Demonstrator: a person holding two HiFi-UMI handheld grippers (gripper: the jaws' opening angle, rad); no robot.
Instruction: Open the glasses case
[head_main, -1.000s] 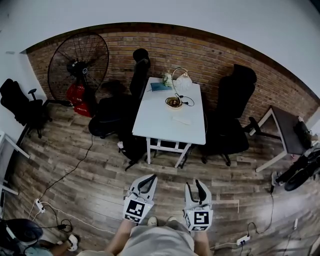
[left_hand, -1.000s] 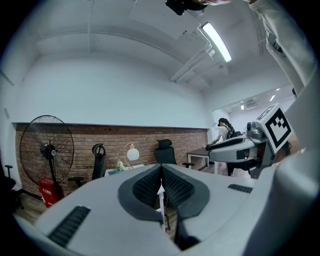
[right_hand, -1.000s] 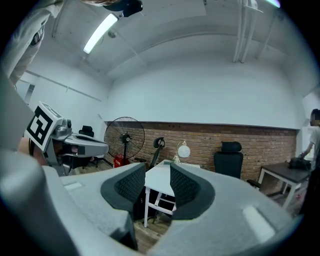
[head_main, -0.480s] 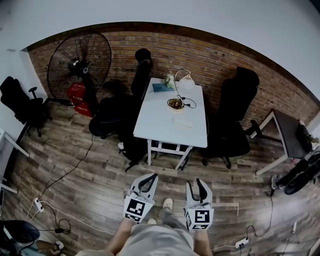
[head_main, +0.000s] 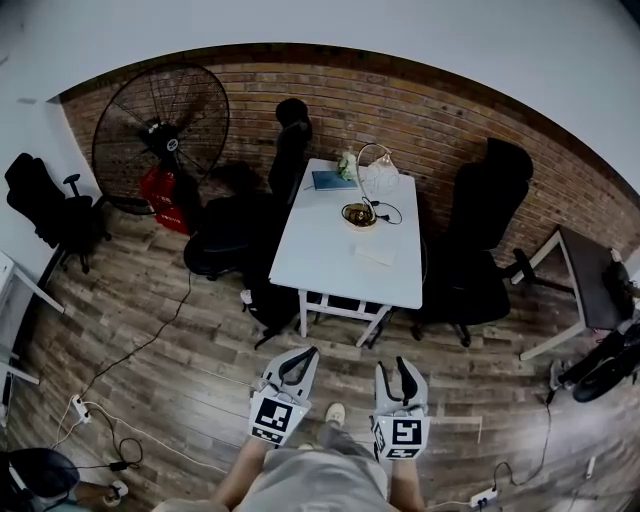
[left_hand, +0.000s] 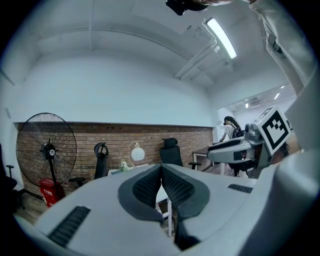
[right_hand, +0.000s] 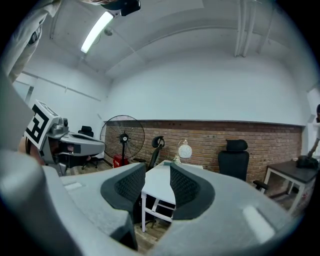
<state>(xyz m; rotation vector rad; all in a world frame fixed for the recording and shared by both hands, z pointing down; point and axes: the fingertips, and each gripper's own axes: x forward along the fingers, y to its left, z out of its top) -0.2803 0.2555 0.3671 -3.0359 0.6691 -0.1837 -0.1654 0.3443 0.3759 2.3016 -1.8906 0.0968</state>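
A white table (head_main: 325, 262) stands against the brick wall, well ahead of me. On it lie a teal flat thing (head_main: 327, 180), a bowl (head_main: 358, 213), a lamp (head_main: 378, 170) and a small pale flat thing (head_main: 375, 255); I cannot tell which is the glasses case. My left gripper (head_main: 303, 352) and right gripper (head_main: 398, 363) are held side by side over the wooden floor, pointing at the table and far short of it. In the left gripper view the left gripper (left_hand: 161, 169) has its pads touching with nothing between them. The right gripper (right_hand: 157, 172) shows a gap between its pads and holds nothing.
A large black fan (head_main: 165, 120) stands at the back left. Black office chairs (head_main: 285, 150) (head_main: 490, 210) flank the table, and another (head_main: 218, 235) sits at its left. A dark desk (head_main: 590, 285) is at the right. Cables and a power strip (head_main: 78, 408) lie on the floor at the left.
Both grippers and the head have come forward toward the table, which now sits lower and a little right in view. A foot has stepped out below the grippers. Neither gripper's jaws changed.
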